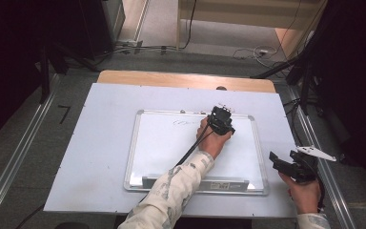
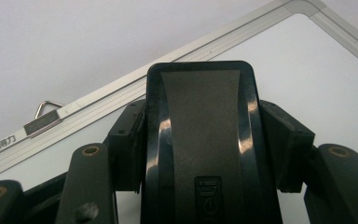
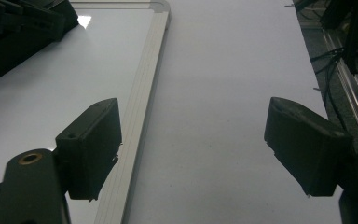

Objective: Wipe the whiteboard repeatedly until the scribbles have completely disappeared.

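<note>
A whiteboard (image 1: 162,148) with a silver frame lies flat on the pale sheet (image 1: 100,143) that covers the table, and everything else is placed against it. The left gripper (image 1: 220,120) is held over the upper middle of the whiteboard, close to its far edge, with the person's left hand (image 1: 213,139) wrapped around it and a patterned sleeve (image 1: 176,188) reaching across the board's near edge. Its jaws are clamped on a black eraser (image 2: 200,140); in the left gripper view the eraser stands up between the two pads (image 2: 128,140), which press on its sides, and its far end points toward the board's frame and a small metal hanger clip (image 2: 44,119) on that frame. Just left of the gripper, on the white surface, there is a faint patch of handwriting (image 1: 183,122), too small to read. The right gripper (image 1: 286,164) is off the whiteboard, just beside its right edge near the lower right corner, held in the right hand (image 1: 305,193). Its jaws stand wide apart with nothing between them; in the right gripper view one pad (image 3: 91,144) hangs over the board's frame and the other over the bare sheet.
</note>
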